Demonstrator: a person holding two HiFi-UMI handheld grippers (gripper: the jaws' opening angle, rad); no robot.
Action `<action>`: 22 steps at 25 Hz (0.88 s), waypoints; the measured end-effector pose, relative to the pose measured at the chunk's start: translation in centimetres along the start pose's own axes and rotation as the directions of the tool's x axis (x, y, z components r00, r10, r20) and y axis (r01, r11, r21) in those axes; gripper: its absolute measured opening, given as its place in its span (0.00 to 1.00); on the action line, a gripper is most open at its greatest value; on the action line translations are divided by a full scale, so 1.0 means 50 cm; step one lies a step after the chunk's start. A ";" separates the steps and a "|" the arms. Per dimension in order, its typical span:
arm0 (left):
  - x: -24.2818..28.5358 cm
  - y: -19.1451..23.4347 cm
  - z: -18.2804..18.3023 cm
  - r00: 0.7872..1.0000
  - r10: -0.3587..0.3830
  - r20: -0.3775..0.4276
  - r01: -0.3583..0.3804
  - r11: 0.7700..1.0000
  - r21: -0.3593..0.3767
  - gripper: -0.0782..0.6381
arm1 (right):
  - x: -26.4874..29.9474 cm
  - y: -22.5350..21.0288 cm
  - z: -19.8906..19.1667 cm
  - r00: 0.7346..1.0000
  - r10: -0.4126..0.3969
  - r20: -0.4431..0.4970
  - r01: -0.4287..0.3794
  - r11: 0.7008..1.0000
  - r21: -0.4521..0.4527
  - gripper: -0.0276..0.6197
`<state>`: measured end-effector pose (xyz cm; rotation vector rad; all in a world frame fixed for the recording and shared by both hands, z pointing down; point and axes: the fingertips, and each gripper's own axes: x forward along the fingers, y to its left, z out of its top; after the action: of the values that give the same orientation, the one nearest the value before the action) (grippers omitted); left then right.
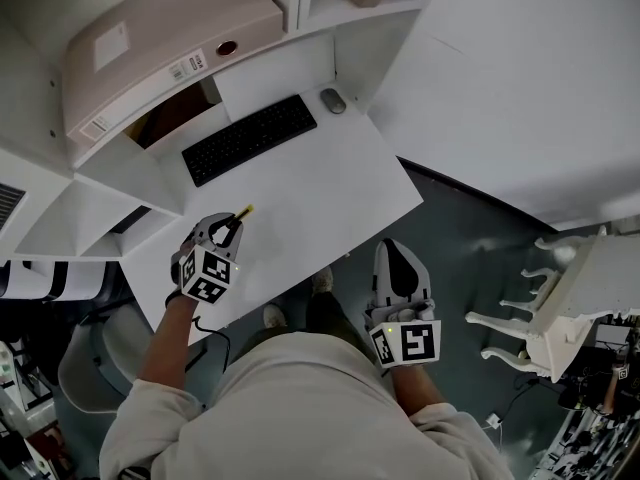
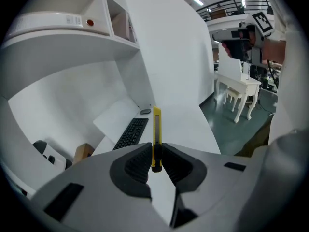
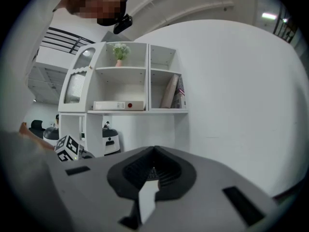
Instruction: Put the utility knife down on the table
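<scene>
A yellow utility knife (image 2: 157, 129) sticks out forward from my left gripper (image 2: 156, 162), whose dark pads are shut on its rear end. In the head view this left gripper (image 1: 233, 230) hovers over the front left part of the white table (image 1: 330, 193), and the knife's tip (image 1: 245, 210) pokes past the fingers toward the keyboard. I cannot tell whether the knife touches the tabletop. My right gripper (image 1: 397, 260) hangs off the table's front edge, over the dark floor. In its own view the right gripper (image 3: 154, 153) is shut with nothing between the pads.
A black keyboard (image 1: 250, 138) and a grey mouse (image 1: 333, 100) lie at the back of the table. A white shelf unit with a box file (image 1: 165, 38) rises behind. A brown box (image 1: 172, 116) sits under the shelf. White carved furniture (image 1: 560, 308) stands on the floor at right.
</scene>
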<state>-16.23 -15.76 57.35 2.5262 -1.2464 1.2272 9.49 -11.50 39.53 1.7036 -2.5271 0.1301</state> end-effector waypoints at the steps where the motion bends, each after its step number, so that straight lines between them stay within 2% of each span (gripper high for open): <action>1: 0.015 -0.005 -0.005 1.000 -0.015 -0.014 0.015 1.000 0.009 0.20 | 0.000 -0.006 -0.002 1.000 -0.006 -0.003 0.006 1.000 0.001 0.05; 9: 0.126 -0.055 -0.071 0.982 -0.121 -0.142 0.127 0.991 0.029 0.20 | -0.007 -0.056 -0.016 0.998 -0.054 -0.026 0.054 0.999 0.005 0.05; 22: 0.261 -0.119 -0.172 0.923 -0.217 -0.317 0.250 0.966 0.065 0.20 | 0.003 -0.127 -0.047 0.991 -0.109 -0.077 0.110 0.994 0.008 0.05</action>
<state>-12.91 -16.85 73.70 2.3413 -0.8057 1.5822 15.39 -13.73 42.03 1.8016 -2.3775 0.1996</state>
